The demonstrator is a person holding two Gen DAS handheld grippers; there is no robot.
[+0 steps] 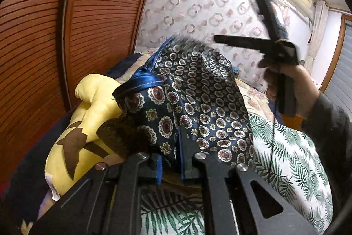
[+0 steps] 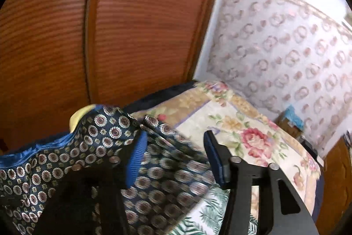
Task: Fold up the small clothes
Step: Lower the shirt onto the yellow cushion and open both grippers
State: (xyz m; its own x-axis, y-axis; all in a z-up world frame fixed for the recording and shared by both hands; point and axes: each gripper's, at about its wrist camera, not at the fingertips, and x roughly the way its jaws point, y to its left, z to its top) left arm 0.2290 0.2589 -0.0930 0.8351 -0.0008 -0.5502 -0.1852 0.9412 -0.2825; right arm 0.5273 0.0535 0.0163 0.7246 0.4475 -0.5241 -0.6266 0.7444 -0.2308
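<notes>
A small navy silk garment [image 1: 198, 102] with round medallion print and a blue satin trim hangs in the air above the bed. My left gripper [image 1: 170, 165] is shut on its lower edge. My right gripper [image 2: 176, 147] is open; the cloth [image 2: 158, 173] drapes over its left finger [image 2: 136, 160] while its right finger [image 2: 216, 160] is bare. In the left wrist view the right gripper [image 1: 233, 17] is held up to the right of the garment, blurred, fingers spread.
A yellow plush toy [image 1: 88, 124] lies at left against the slatted wooden wardrobe doors [image 1: 77, 14]. The bed has a palm-leaf sheet [image 1: 286, 158] and a floral quilt [image 2: 242, 129]. Patterned wallpaper [image 2: 286, 47] is behind. Boxes [image 2: 288, 122] stand by the bed's far corner.
</notes>
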